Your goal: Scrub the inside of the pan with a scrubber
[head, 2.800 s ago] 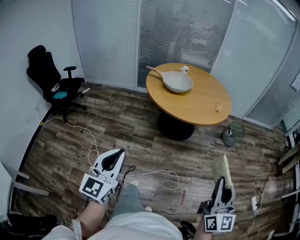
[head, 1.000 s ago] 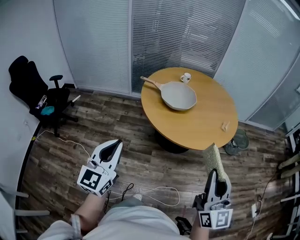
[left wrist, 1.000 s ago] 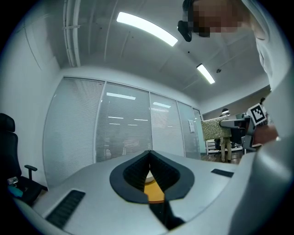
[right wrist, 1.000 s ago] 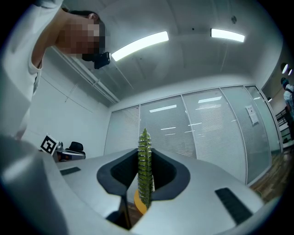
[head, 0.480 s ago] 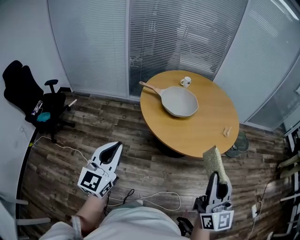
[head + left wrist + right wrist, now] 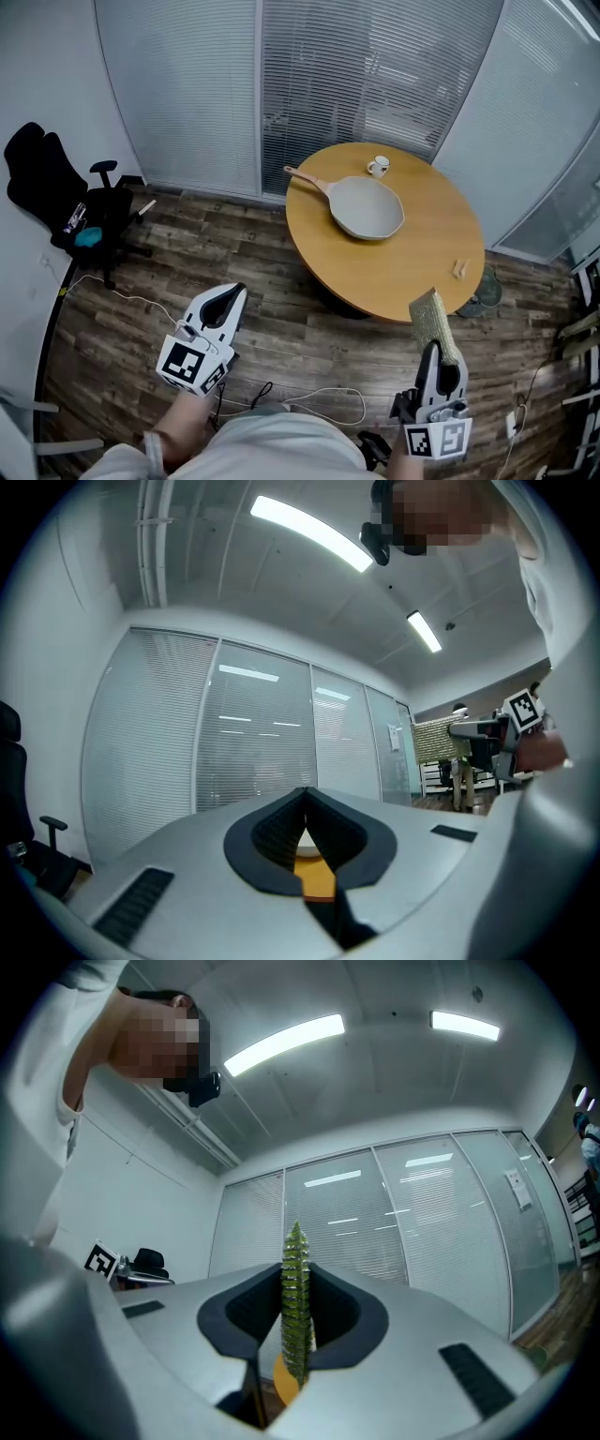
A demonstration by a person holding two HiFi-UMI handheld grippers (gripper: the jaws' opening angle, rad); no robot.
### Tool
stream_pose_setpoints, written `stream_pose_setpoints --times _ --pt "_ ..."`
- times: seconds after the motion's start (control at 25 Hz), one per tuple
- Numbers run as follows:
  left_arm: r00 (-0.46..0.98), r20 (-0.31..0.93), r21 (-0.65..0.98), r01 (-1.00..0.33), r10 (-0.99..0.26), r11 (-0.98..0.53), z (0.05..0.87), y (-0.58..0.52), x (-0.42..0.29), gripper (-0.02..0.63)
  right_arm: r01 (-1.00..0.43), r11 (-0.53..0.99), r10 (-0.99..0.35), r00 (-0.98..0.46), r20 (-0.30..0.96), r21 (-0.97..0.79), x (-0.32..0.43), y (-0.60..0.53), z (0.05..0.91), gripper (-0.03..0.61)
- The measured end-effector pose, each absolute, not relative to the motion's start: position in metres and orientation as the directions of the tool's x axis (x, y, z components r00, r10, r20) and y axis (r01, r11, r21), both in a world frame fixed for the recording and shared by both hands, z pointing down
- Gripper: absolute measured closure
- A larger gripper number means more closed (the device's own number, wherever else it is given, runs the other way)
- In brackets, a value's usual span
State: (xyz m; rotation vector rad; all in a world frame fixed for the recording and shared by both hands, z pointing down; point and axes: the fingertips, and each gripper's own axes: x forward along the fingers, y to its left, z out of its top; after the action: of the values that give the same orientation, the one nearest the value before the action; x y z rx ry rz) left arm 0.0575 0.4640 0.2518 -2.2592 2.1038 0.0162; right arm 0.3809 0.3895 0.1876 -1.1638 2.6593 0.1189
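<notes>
A pale grey pan [image 6: 367,207] with a wooden handle [image 6: 307,179] lies on the round wooden table [image 6: 412,262] ahead of me. My right gripper [image 6: 437,354] is shut on a green-yellow scrubber [image 6: 433,324], which stands edge-on between the jaws in the right gripper view as the scrubber [image 6: 295,1309]. It hovers over the floor just short of the table's near edge. My left gripper [image 6: 230,298] is shut with nothing in it, over the floor to the table's left. Through the left gripper's [image 6: 307,829] closed jaws a strip of the table [image 6: 314,878] shows.
A small white cup [image 6: 378,167] stands behind the pan, and a small wooden piece [image 6: 459,269] lies near the table's right edge. A black office chair [image 6: 58,193] is at the left wall. White cables [image 6: 309,401] trail across the wood floor. Glass walls with blinds close the back.
The table and pan sit slightly nearer and further right in the head view than a second ago. Both grippers stay shut, the scrubber still in the right one.
</notes>
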Motion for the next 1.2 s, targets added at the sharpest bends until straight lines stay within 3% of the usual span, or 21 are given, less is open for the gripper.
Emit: stream_pose_setpoints --times 0.64,1.2 --pt "0.032 -0.002 -0.055 -0.998 -0.999 -0.032 0.265 0.488 0.041 0.601 -0.703 0.711 -0.681 -0.690 -0.243 0.001 0.357 0.396 0.191 0.499" --pt "-0.017 -0.052 -0.043 -0.999 -0.999 0.019 0.261 0.466 0.018 0.601 -0.642 0.767 -0.626 -0.742 -0.240 -0.018 0.318 0.344 0.205 0.499"
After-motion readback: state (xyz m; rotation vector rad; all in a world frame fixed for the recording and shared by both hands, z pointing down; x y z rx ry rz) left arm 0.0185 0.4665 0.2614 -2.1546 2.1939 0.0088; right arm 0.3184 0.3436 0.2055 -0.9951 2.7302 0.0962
